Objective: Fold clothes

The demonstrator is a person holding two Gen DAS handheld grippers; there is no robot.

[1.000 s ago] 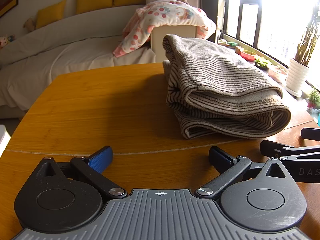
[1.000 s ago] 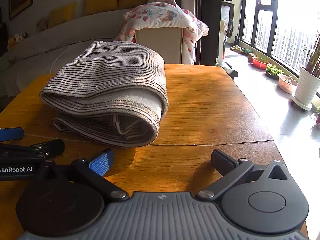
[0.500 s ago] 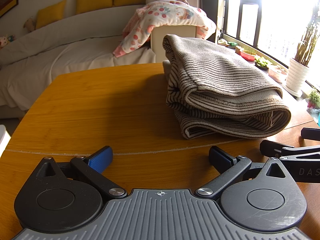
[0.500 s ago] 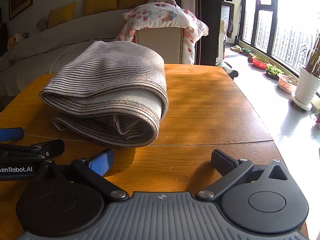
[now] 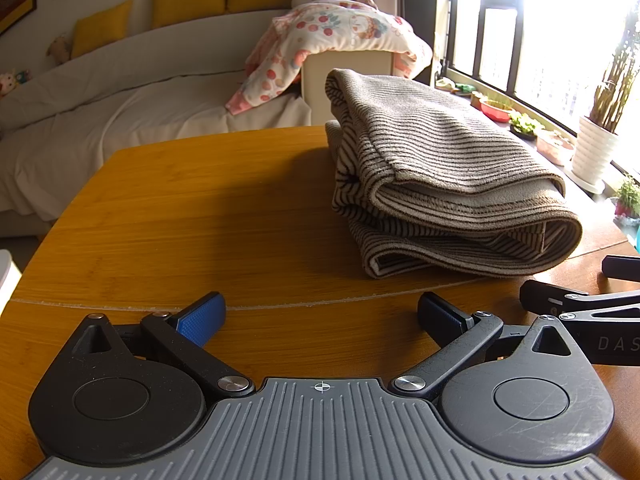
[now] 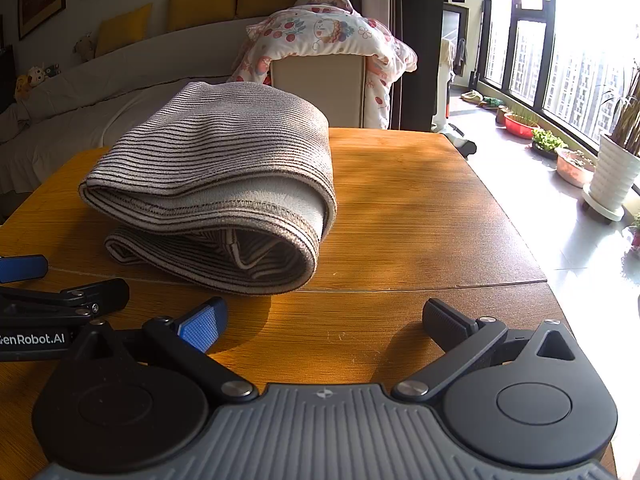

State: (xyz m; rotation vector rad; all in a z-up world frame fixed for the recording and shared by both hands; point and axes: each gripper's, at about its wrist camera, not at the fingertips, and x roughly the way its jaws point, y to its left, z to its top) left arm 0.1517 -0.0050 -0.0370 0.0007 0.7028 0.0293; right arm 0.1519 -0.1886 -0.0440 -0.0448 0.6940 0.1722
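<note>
Sitting folded in a thick bundle on the orange-brown wooden table (image 5: pixel 168 216) is your grey-and-cream striped knit garment (image 5: pixel 436 176), layered edges facing you, and nothing touches it. Your left gripper (image 5: pixel 320 314) hangs low over the bare wood short of the bundle, jaws spread wide and empty. Your right gripper (image 6: pixel 324 318) sits just beside it, also wide apart with nothing between the pads. Beyond the table, a floral quilt (image 6: pixel 328 32) drapes over a beige chair back (image 6: pixel 320 88).
</note>
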